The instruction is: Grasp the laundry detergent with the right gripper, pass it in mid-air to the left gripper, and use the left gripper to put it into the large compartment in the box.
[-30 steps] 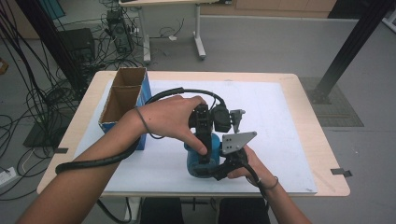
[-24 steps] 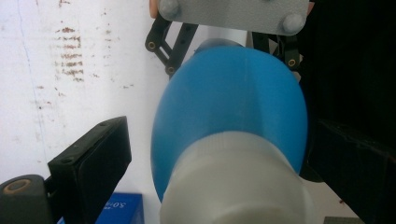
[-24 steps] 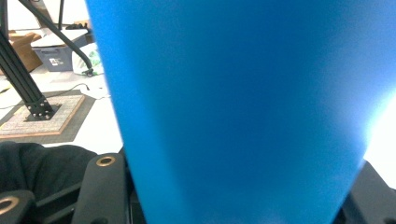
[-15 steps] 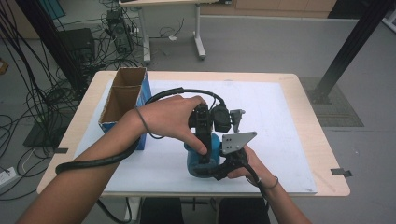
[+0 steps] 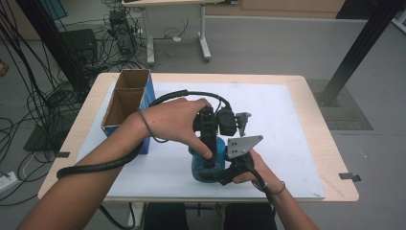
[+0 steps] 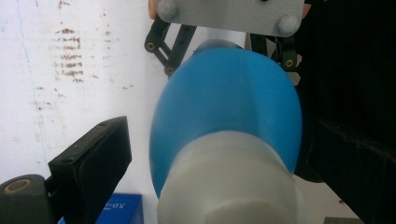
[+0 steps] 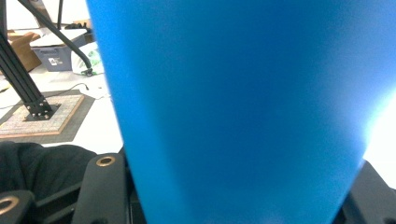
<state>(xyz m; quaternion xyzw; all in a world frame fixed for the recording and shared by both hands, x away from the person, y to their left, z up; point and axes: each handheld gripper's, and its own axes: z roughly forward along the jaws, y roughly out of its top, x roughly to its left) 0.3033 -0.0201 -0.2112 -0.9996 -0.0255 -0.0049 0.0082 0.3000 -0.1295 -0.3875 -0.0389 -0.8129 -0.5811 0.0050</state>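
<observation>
We are looking down from the high view at a blue bottle (image 5: 207,163) standing near the lower middle of the frame, on the white sheet (image 5: 287,120) that covers the wooden table (image 5: 330,158). Both tools are working on it at once. The right gripper (image 5: 225,176), coming in from the lower right, is clamping the bottle's blue body low down — in the right gripper view the blue wall (image 7: 243,107) is sitting tight between the two black jaws, closed as far as the bottle allows. The left gripper (image 5: 207,143) is reaching down from above onto the bottle's top; in the left gripper view the white cap (image 6: 229,186) is lying between its jaws, with the left pad (image 6: 93,158) standing just clear of it and the right one close against the bottle's shoulder, so the jaws are looking open, not yet pressing.

Nothing has changed over the last second — hands, bottle and the trailing cable (image 5: 95,167) are sitting exactly where they were in the two earlier high views. We are judging this as a pause for alignment: the base is being held steady, and the cap grip is still to come before any twisting. The open cardboard box (image 5: 127,98) at the left of the frame is standing untouched, well apart from the bottle.
</observation>
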